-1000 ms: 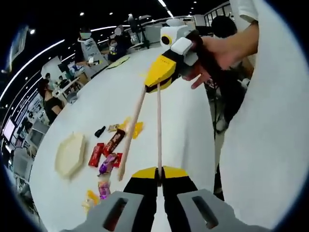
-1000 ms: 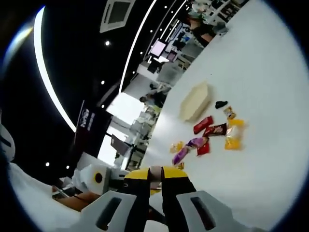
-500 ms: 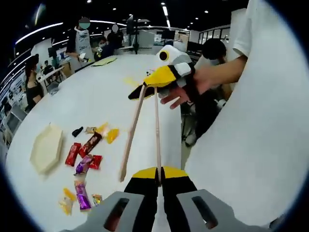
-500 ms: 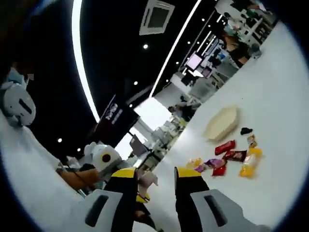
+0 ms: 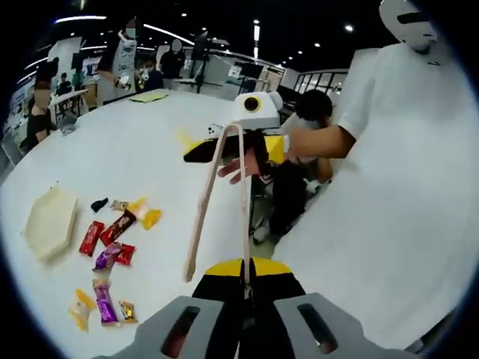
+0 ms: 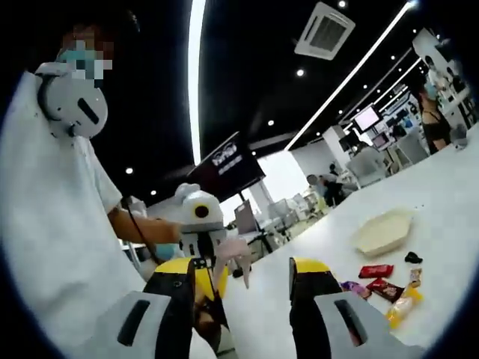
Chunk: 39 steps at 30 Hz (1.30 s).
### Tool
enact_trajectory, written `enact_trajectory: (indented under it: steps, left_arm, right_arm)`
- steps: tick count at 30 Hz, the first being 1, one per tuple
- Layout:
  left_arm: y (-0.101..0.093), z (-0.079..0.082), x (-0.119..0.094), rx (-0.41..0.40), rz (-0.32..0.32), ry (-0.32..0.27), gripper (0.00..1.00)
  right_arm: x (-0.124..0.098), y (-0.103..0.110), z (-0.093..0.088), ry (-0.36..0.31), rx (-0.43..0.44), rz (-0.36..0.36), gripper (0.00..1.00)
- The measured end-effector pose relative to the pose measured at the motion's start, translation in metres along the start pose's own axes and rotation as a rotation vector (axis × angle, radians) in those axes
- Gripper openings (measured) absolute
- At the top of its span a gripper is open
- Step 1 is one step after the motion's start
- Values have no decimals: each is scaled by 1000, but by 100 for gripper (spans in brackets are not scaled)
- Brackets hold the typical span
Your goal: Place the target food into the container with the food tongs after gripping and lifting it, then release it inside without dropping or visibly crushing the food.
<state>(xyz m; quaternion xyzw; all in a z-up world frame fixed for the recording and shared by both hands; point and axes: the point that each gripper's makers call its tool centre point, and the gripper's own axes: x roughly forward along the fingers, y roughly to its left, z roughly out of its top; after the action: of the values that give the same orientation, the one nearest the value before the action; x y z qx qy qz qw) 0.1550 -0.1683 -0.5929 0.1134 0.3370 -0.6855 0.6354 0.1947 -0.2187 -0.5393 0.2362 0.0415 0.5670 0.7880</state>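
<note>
Packets (image 5: 106, 241) of wrapped snack, red, purple and yellow, lying loose on the white counter (image 5: 150, 142) just beside the pale six-sided container (image 5: 48, 221); none lifted yet, and no telling which one is the target. Probably light, thin and crinkly, with slick foil likely to slide between smooth tong tips and soft filling easy to dent. Best taken flat across the middle of one packet at the edge of the cluster away from the container, with gentle pressure only.

Food tongs (image 5: 243, 206) held well clear of the container, above the counter edge, one arm pinched between the pressed-together jaws of the left gripper (image 5: 245, 283), the other arm hanging free and splayed. Right gripper (image 6: 247, 283) spread wide, holding nothing, up near the hinged end of the tongs.

Small black piece (image 5: 99, 203) close beside the container, among the packets. Packets touching or overlapping in places, so some risk of dragging a neighbour along. White sleeve and shirt (image 5: 374, 194) of the person on the far side of the tongs from the container, not in the path.
</note>
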Motion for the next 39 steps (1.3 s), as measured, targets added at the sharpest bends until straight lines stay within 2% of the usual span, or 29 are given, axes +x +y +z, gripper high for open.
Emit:
enact_trajectory:
  steps: [7,16,24,27,32,36,38,39]
  left_arm:
    - [-3,-3,6,1,4,30,0]
    - [-7,6,17,-21,-18,17,0]
    - [-15,9,31,-9,-56,51,0]
    - [-17,9,35,-5,-65,64,0]
    - [-18,12,35,-2,-82,76,0]
    - [-19,13,37,13,-93,74,0]
    - [-12,16,39,80,-64,43,0]
    - [-12,16,39,68,-62,34,0]
  right_arm:
    - [4,-3,-5,21,19,26,52]
    - [7,9,-8,60,4,83,52]
    - [3,13,-14,87,-3,96,50]
    - [0,17,-22,131,-20,112,45]
    - [-3,19,-26,160,-41,121,26]
    - [-6,19,-24,142,-61,131,24]
    - [-7,16,-24,144,-62,118,23]
    - [-8,15,-22,137,-58,107,23]
